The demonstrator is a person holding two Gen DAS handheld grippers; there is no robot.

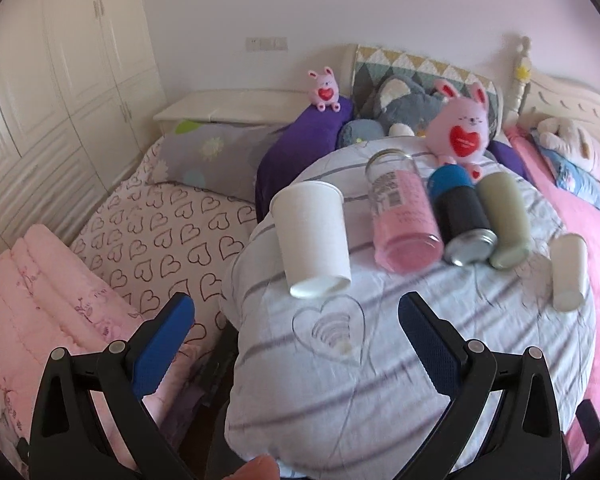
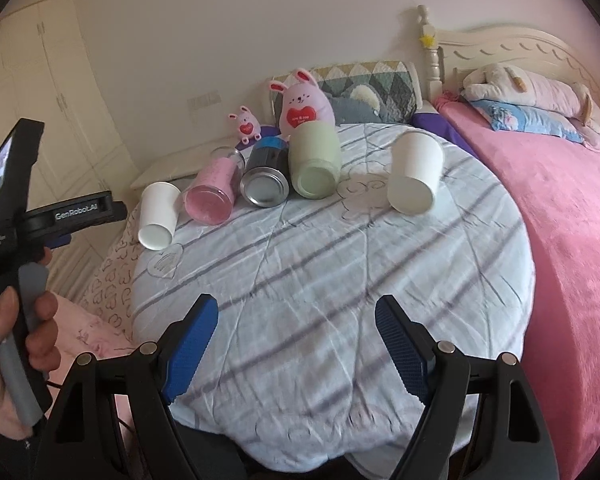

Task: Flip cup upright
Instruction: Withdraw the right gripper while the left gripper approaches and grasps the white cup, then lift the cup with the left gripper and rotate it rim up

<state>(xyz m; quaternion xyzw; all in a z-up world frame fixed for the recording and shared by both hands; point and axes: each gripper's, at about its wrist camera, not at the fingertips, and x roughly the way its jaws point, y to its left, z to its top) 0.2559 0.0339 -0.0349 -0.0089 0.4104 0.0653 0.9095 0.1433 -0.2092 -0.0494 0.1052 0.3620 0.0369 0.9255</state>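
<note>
Several cups lie on their sides on a striped cloth-covered round table point(image 1: 380, 380), bottoms toward me. A white paper cup point(image 1: 312, 236) lies at the left, just beyond my open, empty left gripper point(image 1: 296, 312). Next to it lie a pink glass cup point(image 1: 400, 216), a dark metal can-shaped cup point(image 1: 460, 216), a pale green cup point(image 1: 504, 220) and another white cup point(image 1: 568, 272). In the right wrist view my right gripper point(image 2: 296, 316) is open and empty over the near table cloth point(image 2: 320, 280), well short of the white cup point(image 2: 414, 172), green cup point(image 2: 316, 160), metal cup point(image 2: 266, 176), pink cup point(image 2: 214, 188) and left white cup point(image 2: 158, 216).
Pink bunny plush toys point(image 1: 460, 128) sit behind the cups. A bed with a pink blanket point(image 2: 572, 216) is on the right, a heart-print bed point(image 1: 156, 240) on the left. The hand-held left gripper body point(image 2: 16, 216) shows at the right wrist view's left edge.
</note>
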